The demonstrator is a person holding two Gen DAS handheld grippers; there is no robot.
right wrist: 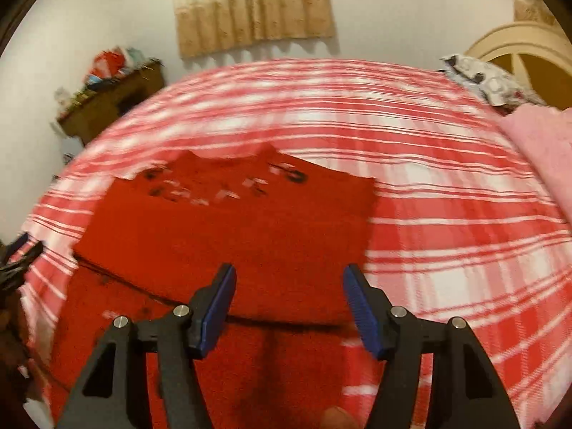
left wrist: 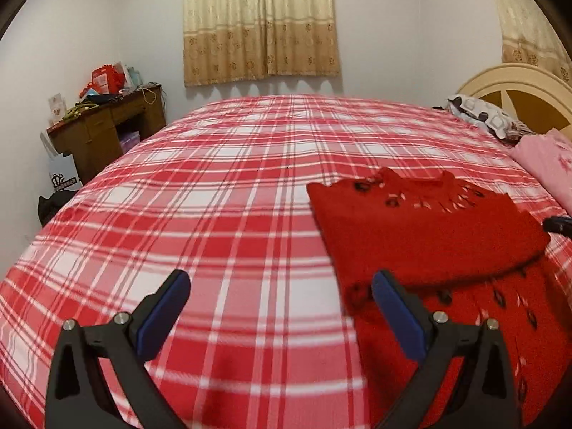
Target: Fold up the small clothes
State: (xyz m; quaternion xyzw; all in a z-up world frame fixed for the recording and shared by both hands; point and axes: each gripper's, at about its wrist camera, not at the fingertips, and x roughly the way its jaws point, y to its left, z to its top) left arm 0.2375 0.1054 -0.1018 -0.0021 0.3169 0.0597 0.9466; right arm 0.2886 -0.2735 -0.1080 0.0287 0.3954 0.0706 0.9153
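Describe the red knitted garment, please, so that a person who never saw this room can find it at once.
Start from the large bed with the red and white checked cover. On its side toward the cream headboard lies the red knitted garment, partly folded over itself. Unlike the plain pink cloth beside it, it is deep red, with small cut-out holes near the neck.

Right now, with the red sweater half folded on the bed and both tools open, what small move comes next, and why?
Probably lower the right tool onto the folded edge just below it and close there. The red sweater lies with its upper part doubled over the lower part, the tool's jaws stand apart with nothing gripped, and the left tool hangs open over the plaid bedspread beside the sweater.
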